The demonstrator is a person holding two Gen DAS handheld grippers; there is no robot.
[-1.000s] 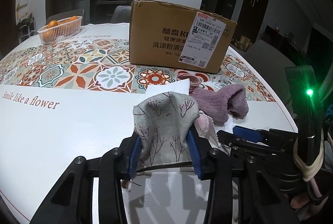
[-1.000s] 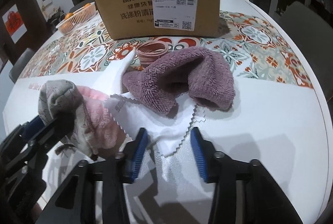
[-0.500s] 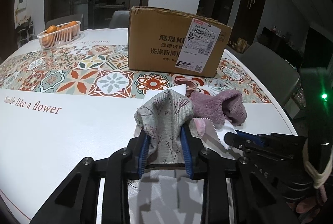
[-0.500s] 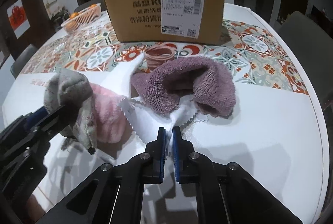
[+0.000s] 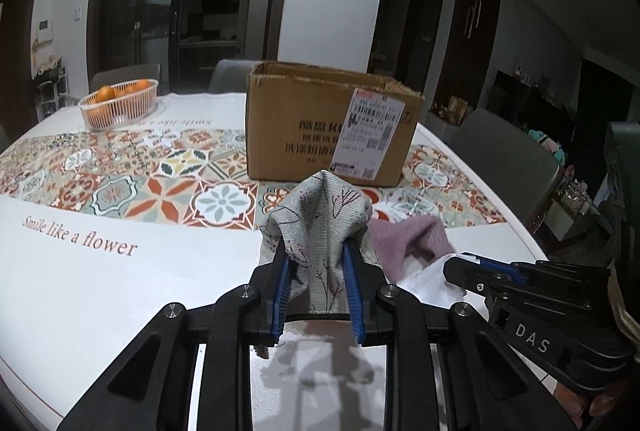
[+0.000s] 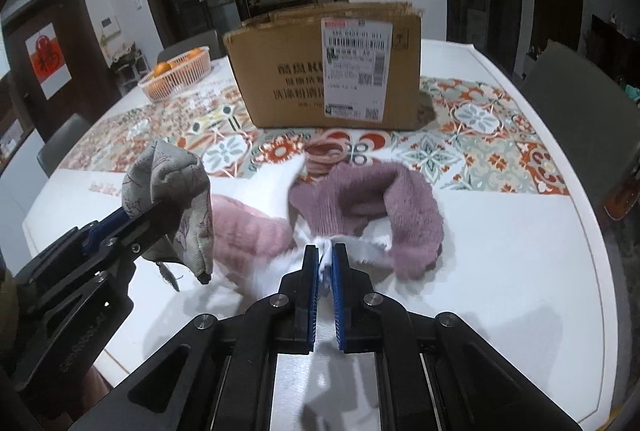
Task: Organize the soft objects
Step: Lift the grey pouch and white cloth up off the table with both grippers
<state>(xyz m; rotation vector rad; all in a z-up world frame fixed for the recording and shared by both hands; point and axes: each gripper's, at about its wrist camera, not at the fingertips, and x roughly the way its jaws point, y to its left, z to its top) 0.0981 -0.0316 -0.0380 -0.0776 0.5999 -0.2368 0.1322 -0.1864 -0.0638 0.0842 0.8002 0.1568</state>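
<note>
Both tongs have risen since a second ago, each lifting cloth off the bench. Left tongs have just been closing and now pinch the grey twig-print cloth, which bunches up above the blue pads and hangs clear of the bench top. Right tongs, open a second ago, are now clamped almost fully together on a bunched edge of the white zigzag-edged cloth, pulling it upward. Just beyond them that white cloth lies under a pink fluffy piece on the left and a curled mauve fluffy piece on the right; both rest on it. Past the mauve piece sits a coil of pinkish bands on the patterned strip of the bench. Farther back stands a cardboard box with a white label, and behind it to the left a basket of oranges.
</note>
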